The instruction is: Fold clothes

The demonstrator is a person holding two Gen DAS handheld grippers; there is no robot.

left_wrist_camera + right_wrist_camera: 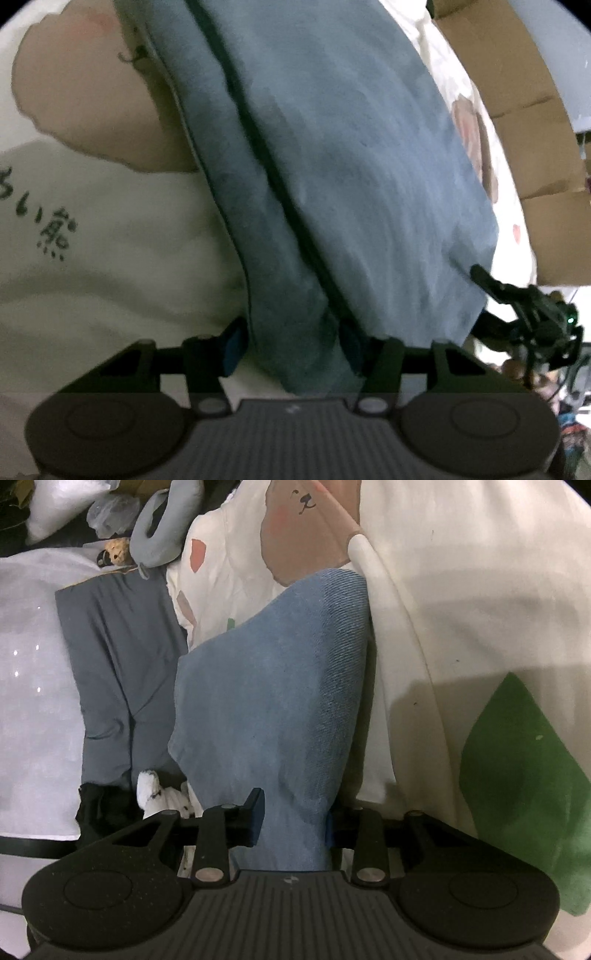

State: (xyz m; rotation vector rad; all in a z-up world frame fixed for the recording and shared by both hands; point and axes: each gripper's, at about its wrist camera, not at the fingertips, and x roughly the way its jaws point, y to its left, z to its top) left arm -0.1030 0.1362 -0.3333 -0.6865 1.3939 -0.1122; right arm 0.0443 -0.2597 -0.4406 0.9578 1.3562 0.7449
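Observation:
A blue garment (351, 155) of soft cloth stretches away from my left gripper (295, 343), whose blue pads are shut on a bunched edge of it. In the right wrist view the same blue garment (280, 701) rises in a fold from my right gripper (293, 821), which is shut on its near end. The right gripper (528, 314) also shows in the left wrist view, at the cloth's far right corner. The garment lies over a cream bedspread (461, 609) printed with a bear face and a green leaf.
A folded grey garment (118, 657) lies on white sheet to the left, with a grey neck pillow (159, 528) and plastic bags behind it. A small white plush (155, 794) and black cloth sit near my right gripper. Cardboard boxes (517, 110) stand at the right.

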